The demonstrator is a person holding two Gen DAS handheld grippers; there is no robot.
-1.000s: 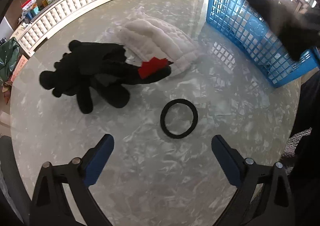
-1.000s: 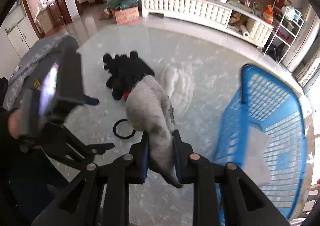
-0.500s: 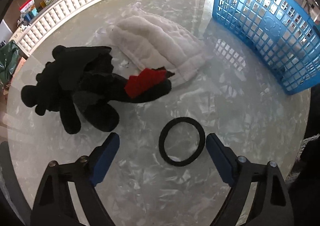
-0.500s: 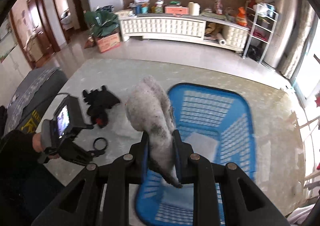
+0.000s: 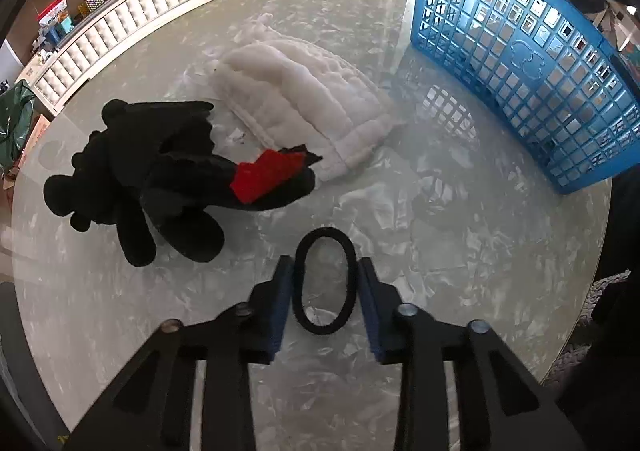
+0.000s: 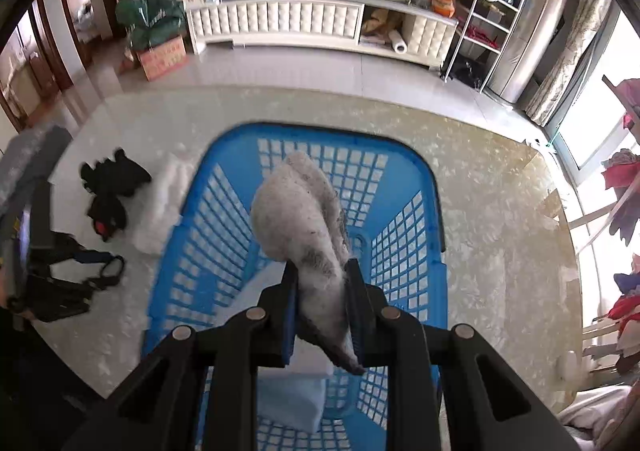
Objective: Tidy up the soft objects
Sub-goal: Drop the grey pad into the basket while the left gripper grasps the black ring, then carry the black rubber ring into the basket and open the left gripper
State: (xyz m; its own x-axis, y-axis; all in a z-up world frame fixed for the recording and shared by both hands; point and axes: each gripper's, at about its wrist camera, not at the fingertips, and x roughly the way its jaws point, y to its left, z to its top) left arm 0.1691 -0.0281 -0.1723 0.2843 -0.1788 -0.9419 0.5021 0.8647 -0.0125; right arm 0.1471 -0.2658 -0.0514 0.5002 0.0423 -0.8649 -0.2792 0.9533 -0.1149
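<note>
Step in hand: two pickups overlap. The right hand-held gripper [image 6: 322,305] hangs over the basket [image 6: 208,219] with a grey cloth [image 6: 304,219] clamped between its pads; the left hand-held gripper [image 5: 325,291] has just been closing and its pads now press the sides of the band [image 5: 325,281], squeezing it into an oval on the counter [image 5: 460,271].
Left jaws: nearly together, the band between them.
Right jaws: narrow, pinching the lower part of the cloth.
Next move, right: probably part the jaws so the cloth drops inside the walls; its wide upper lobe may catch the rim.
Next move, left: probably lift the band clear; the thin ring may slip off the flat pads.
Not yet sorted: plush [image 5: 160,179] and pad [image 5: 308,111], touching, left of the basket.
Band: thin, black, elastic-looking loop.
Cloth: fuzzy, limp, soiled with dark specks.
Plush: black, red patch, stubby limbs.
Pad: white, quilted, puffy.
Basket: blue plastic lattice, rounded corners; pale folded items at its bottom.
Counter: glossy, marbled, reflective.
</note>
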